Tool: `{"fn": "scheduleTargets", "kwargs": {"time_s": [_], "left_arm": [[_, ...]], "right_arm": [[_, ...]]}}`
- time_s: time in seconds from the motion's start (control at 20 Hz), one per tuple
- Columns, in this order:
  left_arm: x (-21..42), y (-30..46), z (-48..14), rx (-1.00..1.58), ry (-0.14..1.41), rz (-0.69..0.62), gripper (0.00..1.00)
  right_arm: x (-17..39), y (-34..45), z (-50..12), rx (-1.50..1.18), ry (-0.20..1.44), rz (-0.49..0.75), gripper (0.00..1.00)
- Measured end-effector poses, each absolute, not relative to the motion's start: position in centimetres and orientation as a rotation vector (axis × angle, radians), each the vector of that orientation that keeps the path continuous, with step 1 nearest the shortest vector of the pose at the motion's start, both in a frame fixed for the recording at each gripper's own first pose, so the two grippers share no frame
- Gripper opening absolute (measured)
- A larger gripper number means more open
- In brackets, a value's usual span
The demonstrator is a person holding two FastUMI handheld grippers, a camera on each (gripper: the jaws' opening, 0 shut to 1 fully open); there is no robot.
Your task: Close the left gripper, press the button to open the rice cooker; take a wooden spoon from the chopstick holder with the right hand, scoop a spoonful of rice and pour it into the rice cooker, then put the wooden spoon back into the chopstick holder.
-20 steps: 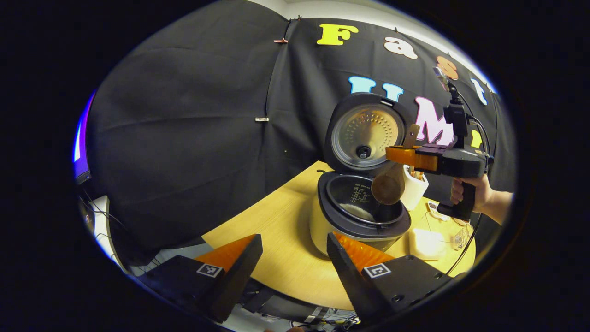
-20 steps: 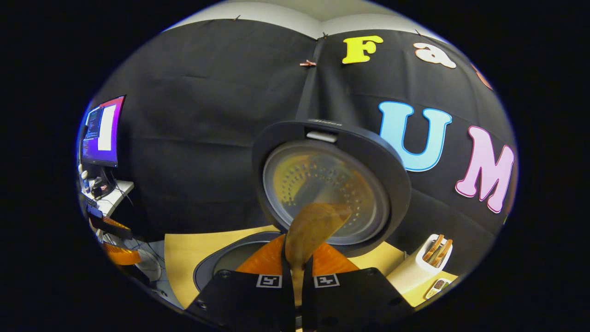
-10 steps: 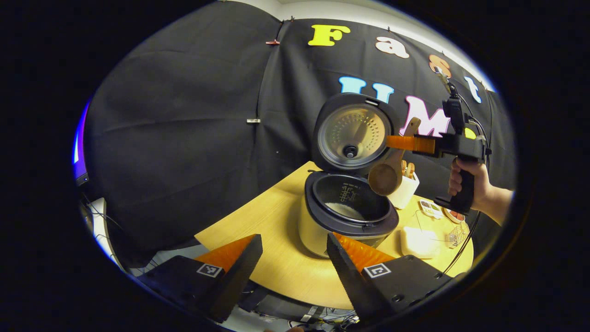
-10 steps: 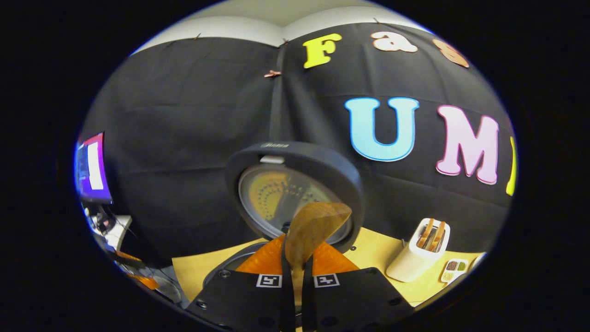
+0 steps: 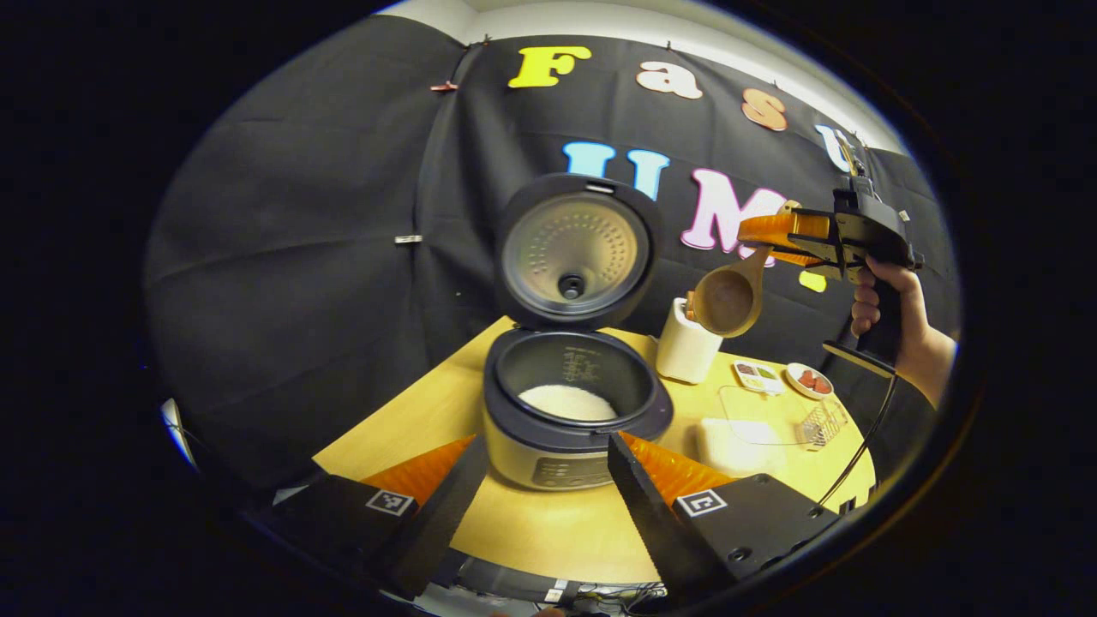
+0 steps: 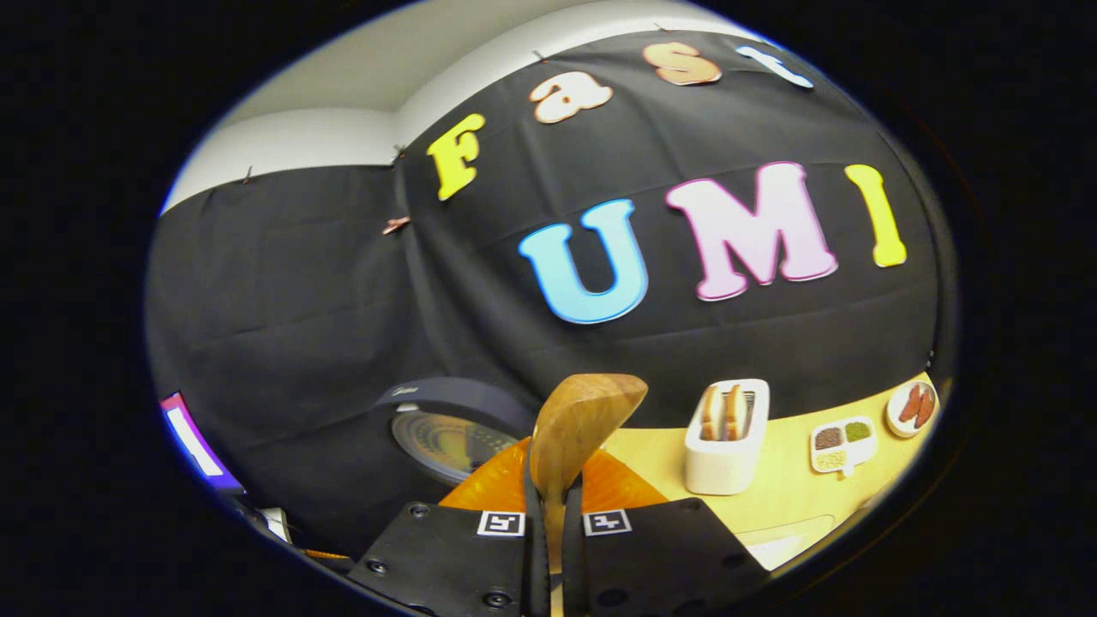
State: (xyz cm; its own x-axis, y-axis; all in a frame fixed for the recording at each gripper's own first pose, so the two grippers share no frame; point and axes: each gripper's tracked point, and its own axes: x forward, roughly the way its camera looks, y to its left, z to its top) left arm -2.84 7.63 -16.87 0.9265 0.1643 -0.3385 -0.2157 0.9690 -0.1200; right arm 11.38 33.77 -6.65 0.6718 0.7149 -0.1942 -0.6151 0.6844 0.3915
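Observation:
The rice cooker [image 5: 557, 446] stands open on the round wooden table [image 5: 548, 531], lid [image 5: 576, 253] upright, with white rice [image 5: 567, 401] in its pot. My left gripper [image 5: 544, 441] is open, low in front of the cooker, holding nothing. To the cooker's right stands the white chopstick holder [image 5: 688, 351]. Above it hangs the wooden spoon [image 5: 727, 300], bowl tilted down and empty, with my right gripper [image 5: 776, 236] shut on its handle. In the right gripper view the spoon [image 6: 583, 420] rises between the shut fingers of the right gripper [image 6: 548, 493]; the holder [image 6: 727, 441], with wooden utensils in it, sits to the right, the lid [image 6: 446, 428] to the left.
A clear box with a white block [image 5: 754, 428] and a small wire rack [image 5: 823, 420] lie right of the cooker. Small dishes [image 5: 758, 374] [image 5: 807, 380] sit behind them, also seen as dishes [image 6: 842, 444] [image 6: 913, 405]. A lit screen [image 6: 193, 437] is far left.
My right gripper has carried the spoon up and to the right, from over the pot to above the chopstick holder. My left gripper has swung so the cooker sits centred before it.

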Motion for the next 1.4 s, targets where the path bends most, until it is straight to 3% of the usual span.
{"fn": "scheduleTargets", "kwargs": {"time_s": [0.45,0.8,1.1,1.4], "left_arm": [[1.8,1.1,-14.1,-0.216,0.326,0.060,0.96],[5.0,-0.1,-13.0,-0.168,0.329,0.083,0.96],[6.7,-1.7,-12.3,-0.169,0.347,0.158,0.95],[8.8,-2.2,-9.9,-0.189,0.312,0.246,0.95]], "right_arm": [[18.7,12.9,-7.6,0.432,0.341,0.341,0.10],[22.7,-1.7,-11.7,0.481,0.336,0.036,0.10],[24.9,-8.5,-18.0,0.489,0.409,-0.100,0.10],[25.8,-9.9,-26.3,0.540,0.539,-0.160,0.10]]}}
